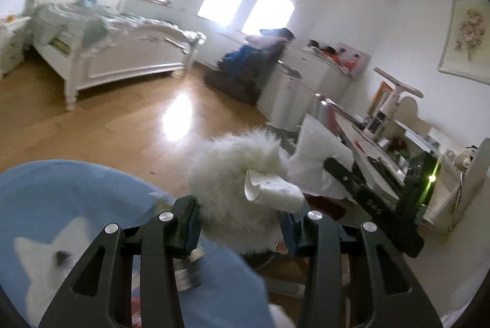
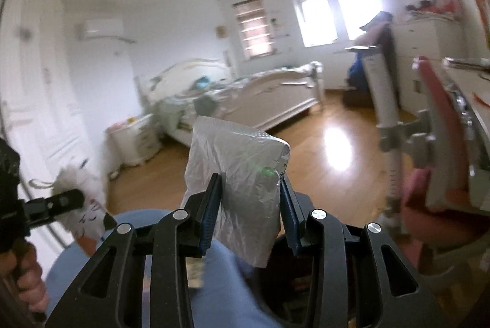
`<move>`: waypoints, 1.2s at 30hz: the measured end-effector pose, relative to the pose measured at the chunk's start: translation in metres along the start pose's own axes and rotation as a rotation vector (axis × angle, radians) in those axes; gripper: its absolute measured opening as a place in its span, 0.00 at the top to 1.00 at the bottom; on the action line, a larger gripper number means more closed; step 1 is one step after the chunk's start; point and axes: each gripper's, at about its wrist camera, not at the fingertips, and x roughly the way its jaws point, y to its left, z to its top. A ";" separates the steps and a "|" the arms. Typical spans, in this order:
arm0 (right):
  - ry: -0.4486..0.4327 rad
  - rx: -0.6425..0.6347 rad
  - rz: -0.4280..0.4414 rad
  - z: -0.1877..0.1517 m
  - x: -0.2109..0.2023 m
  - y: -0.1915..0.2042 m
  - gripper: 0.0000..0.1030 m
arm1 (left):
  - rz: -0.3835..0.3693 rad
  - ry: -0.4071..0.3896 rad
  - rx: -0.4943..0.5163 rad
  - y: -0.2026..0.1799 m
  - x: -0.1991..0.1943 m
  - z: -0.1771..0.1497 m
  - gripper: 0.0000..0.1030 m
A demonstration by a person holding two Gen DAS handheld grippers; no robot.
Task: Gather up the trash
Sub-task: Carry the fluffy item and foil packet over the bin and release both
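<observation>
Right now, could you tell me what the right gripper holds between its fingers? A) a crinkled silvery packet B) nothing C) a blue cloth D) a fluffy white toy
A: the right gripper is shut on a crinkled silvery packet that stands up between its fingers, seen in the right wrist view.

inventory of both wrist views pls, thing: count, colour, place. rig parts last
fluffy toy: 1, white, between left gripper fingers
plastic bag: 1, silvery grey, crumpled, between right gripper fingers
bed: 1, white frame, far side of room
nightstand: 1, white, beside bed
windows: 3, bright, far wall
air conditioner: 1, white, high on wall
dresser: 1, white, right of windows
framed picture: 1, floral, right wall
floor: wood, glare patch
blue cloth: 1, light blue with white shape, below the grippers
left gripper: black, shut on toy
right gripper: black, blue pads, shut on bag
</observation>
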 end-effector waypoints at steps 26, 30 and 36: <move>0.148 0.166 -0.101 -0.051 0.096 -0.128 0.63 | -0.056 0.265 -0.007 -0.015 0.194 -0.026 0.59; 0.158 0.175 -0.102 -0.053 0.108 -0.139 0.63 | -0.055 0.284 -0.005 -0.013 0.207 -0.028 0.58; 0.168 0.190 -0.101 -0.054 0.121 -0.148 0.61 | -0.036 0.308 -0.010 -0.012 0.226 -0.030 0.46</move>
